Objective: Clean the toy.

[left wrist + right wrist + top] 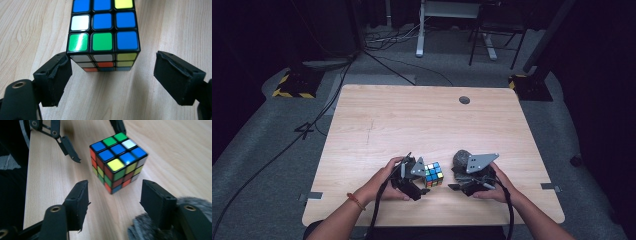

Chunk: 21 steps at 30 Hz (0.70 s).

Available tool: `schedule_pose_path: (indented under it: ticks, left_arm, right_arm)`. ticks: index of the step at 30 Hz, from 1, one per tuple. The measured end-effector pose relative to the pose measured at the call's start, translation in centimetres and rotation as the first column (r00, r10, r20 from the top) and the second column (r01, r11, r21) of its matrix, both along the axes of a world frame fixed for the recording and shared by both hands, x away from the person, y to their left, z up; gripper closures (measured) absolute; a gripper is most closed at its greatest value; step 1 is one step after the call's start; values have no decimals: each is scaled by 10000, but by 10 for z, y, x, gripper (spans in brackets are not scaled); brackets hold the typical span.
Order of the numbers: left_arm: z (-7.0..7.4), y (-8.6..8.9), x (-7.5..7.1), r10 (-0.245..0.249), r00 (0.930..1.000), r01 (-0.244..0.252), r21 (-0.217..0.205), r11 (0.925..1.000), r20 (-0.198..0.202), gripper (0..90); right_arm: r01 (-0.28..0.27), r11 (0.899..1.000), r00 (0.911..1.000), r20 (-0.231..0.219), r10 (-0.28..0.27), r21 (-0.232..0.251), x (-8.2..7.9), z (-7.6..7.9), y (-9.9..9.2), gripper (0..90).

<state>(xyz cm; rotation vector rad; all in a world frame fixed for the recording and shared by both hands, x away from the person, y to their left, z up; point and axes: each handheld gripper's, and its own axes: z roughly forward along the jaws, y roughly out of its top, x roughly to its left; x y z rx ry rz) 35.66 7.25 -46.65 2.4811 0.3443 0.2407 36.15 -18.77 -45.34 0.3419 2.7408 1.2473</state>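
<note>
A scrambled Rubik's cube sits on the wooden table near its front edge, between the two hand-held grippers. In the left gripper view the cube has a mostly blue top face. My left gripper is open, its jaws flanking the cube's near face, and its left pad lies very close to the cube's corner. My right gripper is open too, pointing at a corner of the cube from a short way off. The left gripper is at the cube's left, the right gripper at its right.
A dark grey furry lump rides by the right gripper and also shows as fur beside its jaw. A round cable hole is near the table's far edge. Cables and stand legs lie on the floor beyond.
</note>
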Motion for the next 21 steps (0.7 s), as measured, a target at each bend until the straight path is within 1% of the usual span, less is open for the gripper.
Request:
schedule_pose_path:
  ticks: [2, 3, 4, 5, 6, 7, 8, 9, 10, 13, 14, 15, 16, 17, 19, 20, 21]
  left_arm:
    - [0, 0, -1, 10, 10000, -10, -3, 10000, 5, 161]
    - [0, 0, -3, -39, 10000, 39, -7, 10000, -61, 168]
    - [1, 0, -5, -154, 9998, 153, -41, 9999, -115, 176]
    - [1, 0, -5, -154, 9998, 153, -41, 9999, -115, 199]
    - [1, 0, -6, -224, 9996, 224, -43, 9997, -156, 199]
    - [0, -1, -9, -366, 9991, 366, -11, 9993, -193, 211]
    - [0, -1, -10, -467, 9987, 468, 48, 9989, -219, 211]
    - [0, -1, -10, -467, 9987, 468, 48, 9989, -219, 213]
    - [0, -2, -12, -720, 9970, 723, 80, 9974, -298, 223]
    - [0, -3, -15, -769, 9966, 774, 154, 9969, -287, 231]
    - [0, -3, -15, -748, 9971, 752, 232, 9969, -152, 231]
    - [-1, -3, -14, -691, 9976, 692, 242, 9973, -29, 218]
    - [0, -2, -12, -602, 9982, 603, 202, 9980, -67, 198]
    - [0, -1, -8, -488, 9988, 489, 113, 9987, -94, 198]
    - [1, 0, 0, -187, 9997, 184, -181, 9997, -129, 158]
    - [2, 0, 4, -135, 9998, 129, -339, 9993, -167, 164]
    - [4, -3, 12, -273, 9996, 269, -400, 9988, -92, 161]
  right_arm:
    - [-93, 10000, 9999, -37, 93, 32, -2, -4, 4, 370]
    - [-67, 10000, 10000, 60, 67, 42, -3, -6, 8, 361]
    - [-13, 10000, 9999, 143, 12, 23, -3, -7, 9, 360]
    - [-13, 10000, 9999, 143, 12, 23, -3, -7, 9, 360]
    - [-24, 10000, 9999, 114, 23, 82, -4, -7, 10, 360]
    - [97, 9999, 9996, 272, -98, 52, -4, -8, 12, 360]
    - [94, 10000, 9994, 318, -95, 24, -4, -8, 12, 361]
    - [135, 9999, 9994, 306, -135, 7, -4, -9, 13, 363]
    - [190, 9998, 9992, 349, -188, -58, -3, -10, 13, 366]
    - [159, 9998, 9992, 356, -156, -76, -1, -12, 12, 380]
    - [219, 9997, 9991, 362, -216, -79, -1, -13, 12, 386]
    - [231, 9996, 9988, 431, -223, -164, 0, -15, 12, 410]
    - [225, 9995, 9984, 520, -214, -206, 1, -15, 12, 423]
    - [225, 9995, 9984, 520, -214, -206, 1, -15, 12, 423]
    - [351, 9991, 9979, 558, -338, -228, 2, -16, 12, 436]
    - [400, 9990, 9981, 483, -390, -204, 3, -16, 12, 437]
    - [483, 9984, 9974, 553, -467, -281, 4, -18, 12, 446]
